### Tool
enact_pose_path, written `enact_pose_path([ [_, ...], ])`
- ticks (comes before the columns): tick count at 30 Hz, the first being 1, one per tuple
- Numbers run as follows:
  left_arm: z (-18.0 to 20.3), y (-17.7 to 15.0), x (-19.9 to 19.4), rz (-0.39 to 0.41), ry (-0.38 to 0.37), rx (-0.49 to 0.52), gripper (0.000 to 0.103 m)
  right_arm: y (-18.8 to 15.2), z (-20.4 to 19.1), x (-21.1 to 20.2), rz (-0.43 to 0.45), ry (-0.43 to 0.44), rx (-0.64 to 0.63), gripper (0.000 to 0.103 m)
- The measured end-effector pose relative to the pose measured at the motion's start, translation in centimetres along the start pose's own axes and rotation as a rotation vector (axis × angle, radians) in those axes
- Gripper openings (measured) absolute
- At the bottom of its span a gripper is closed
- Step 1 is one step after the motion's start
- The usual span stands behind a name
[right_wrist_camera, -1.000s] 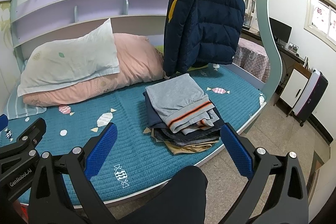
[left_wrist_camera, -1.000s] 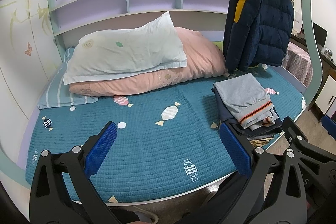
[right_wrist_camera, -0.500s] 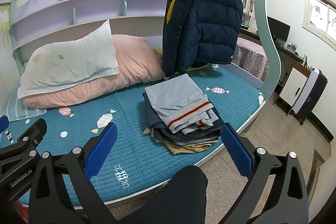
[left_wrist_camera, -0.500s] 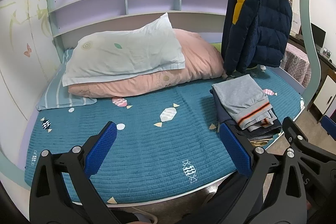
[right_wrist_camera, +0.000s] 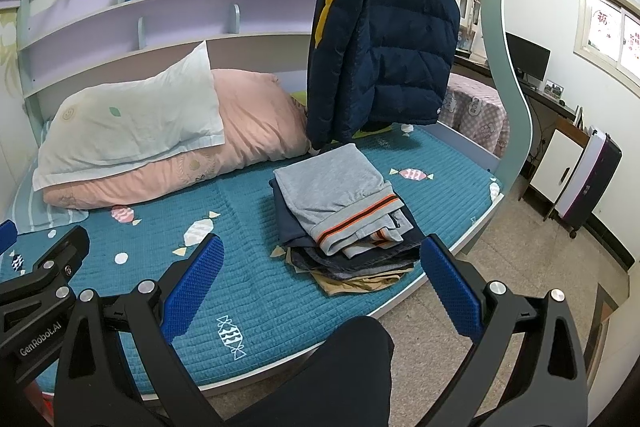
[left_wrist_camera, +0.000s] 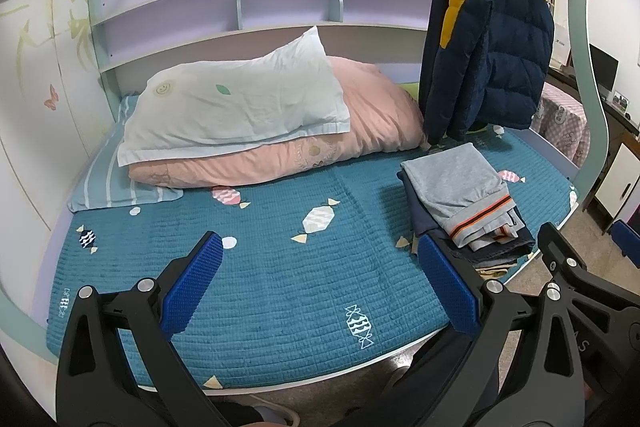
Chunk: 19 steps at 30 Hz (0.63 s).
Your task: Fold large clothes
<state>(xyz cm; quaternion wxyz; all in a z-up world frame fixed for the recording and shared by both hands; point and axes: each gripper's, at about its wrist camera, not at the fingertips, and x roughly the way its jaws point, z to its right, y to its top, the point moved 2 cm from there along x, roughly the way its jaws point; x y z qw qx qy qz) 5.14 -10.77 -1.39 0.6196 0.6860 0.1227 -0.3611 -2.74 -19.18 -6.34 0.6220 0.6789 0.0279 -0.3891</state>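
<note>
Hanging from the rail over the foot of the bed: one puffer jacket (right_wrist_camera: 384, 39), navy with a mustard yoke, its hem just above the teal quilt (left_wrist_camera: 280, 275). You hold both tools back at the bed's near edge, touching nothing. Left gripper (left_wrist_camera: 320, 287): fingers (left_wrist_camera: 192, 283) spread wide, empty. Right gripper (right_wrist_camera: 322, 287): likewise released, empty. Folded stack (right_wrist_camera: 344, 211): grey sweatpants on top, dark and tan pieces under, near the bed's front edge below the jacket; these look done. Likely next item is the jacket. Handling estimate: bulky but light, soft and springy, shell probably slick, so it will puff back and slide. Take hold at the two shoulders or the collar, pinching through shell and fill together. Pillow (left_wrist_camera: 236, 107) and pink duvet (left_wrist_camera: 360, 123): at the rear, not involved
</note>
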Motion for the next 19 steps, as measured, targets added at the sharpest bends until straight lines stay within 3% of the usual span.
enact_pose_path([
  [19, 0.19, -0.34, 0.15, -0.04, -0.03, -0.01, 0.098, -0.08, 0.2, -0.45, 0.0, -0.014, 0.003, 0.095],
])
